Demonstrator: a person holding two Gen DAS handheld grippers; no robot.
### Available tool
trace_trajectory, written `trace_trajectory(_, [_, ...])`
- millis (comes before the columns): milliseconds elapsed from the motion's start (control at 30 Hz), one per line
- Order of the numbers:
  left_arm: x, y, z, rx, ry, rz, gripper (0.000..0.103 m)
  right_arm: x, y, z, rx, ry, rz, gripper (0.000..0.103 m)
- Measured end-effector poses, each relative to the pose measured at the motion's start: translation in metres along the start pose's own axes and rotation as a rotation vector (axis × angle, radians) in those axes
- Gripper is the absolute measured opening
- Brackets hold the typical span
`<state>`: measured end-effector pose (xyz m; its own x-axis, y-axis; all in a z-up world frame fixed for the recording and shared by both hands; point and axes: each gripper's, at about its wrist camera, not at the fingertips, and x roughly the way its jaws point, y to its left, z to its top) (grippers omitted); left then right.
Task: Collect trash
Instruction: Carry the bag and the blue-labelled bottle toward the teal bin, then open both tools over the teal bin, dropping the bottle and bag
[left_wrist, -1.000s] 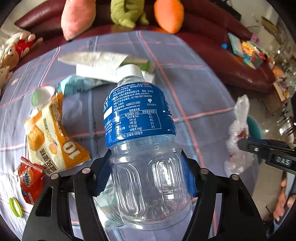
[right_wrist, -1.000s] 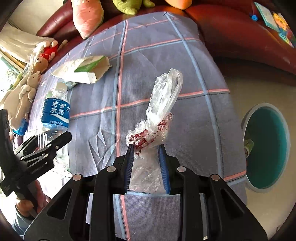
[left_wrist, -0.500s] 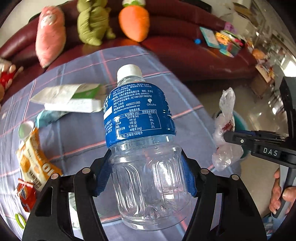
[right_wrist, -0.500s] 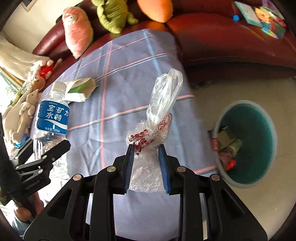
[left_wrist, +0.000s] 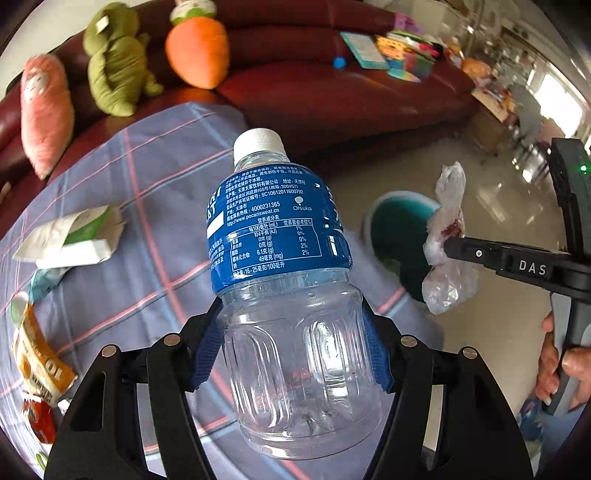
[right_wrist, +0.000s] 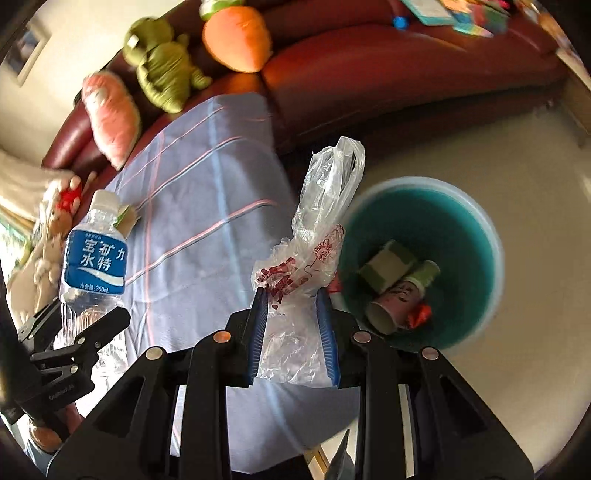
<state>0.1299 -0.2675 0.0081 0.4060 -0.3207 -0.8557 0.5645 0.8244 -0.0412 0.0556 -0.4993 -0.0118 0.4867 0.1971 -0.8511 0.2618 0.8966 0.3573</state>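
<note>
- The plastic bag (right_wrist: 306, 266) is light and limp; I judge it could cling to a blue pad or drift past the bin (right_wrist: 476, 236) if let go before it is squarely over the opening.
- The bottle (left_wrist: 288, 280) is smooth and round, so a slack squeeze could let it slide down onto the cloth (left_wrist: 155, 221).
- The right gripper (right_wrist: 293, 328), lower centre of its view, is clamped on the bag, with the bin at centre right, already holding cups.
- The left gripper (left_wrist: 295, 354) is clamped on the bottle's clear lower body, cap pointing up-frame, above the cloth.
- A carton (left_wrist: 74, 240) and snack wrappers (left_wrist: 40, 362) lie at left of the left view, uncollected.
</note>
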Motion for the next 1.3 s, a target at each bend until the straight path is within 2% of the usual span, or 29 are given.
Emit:
trace_trajectory(333, [0.04,-0.069,0.029,0.092,0.032,-0.089,0.067,-0.022,-0.078,0.003,0.114,-0.02,-0.077,0.027])
trace_trajectory(600, [0.08,-0.118,0.047,0.156,0.069,-0.177,0.067,-0.026,-0.117,0.012,0.174,-0.008,-0.133,0.027])
trace_trajectory(900, [0.114,-0.14,0.056,0.185,0.1,-0.237,0.068,-0.023,-0.125,0.025,0.183,0.009,-0.183,0.028])
trace_trajectory(1033, [0.124,-0.149,0.06,0.206,0.088,-0.209,0.072,-0.022,-0.129,0.027,0.187,0.01,-0.207,0.028])
trace_trajectory(1167, [0.126,-0.142,0.058,0.189,0.083,-0.193,0.084,-0.019,-0.131,0.026,0.189,0.019,-0.215,0.028])
trace_trajectory(1300, [0.125,-0.13,0.054,0.166,0.096,-0.187,0.084,-0.01,-0.127,0.028,0.181,0.035,-0.211,0.028])
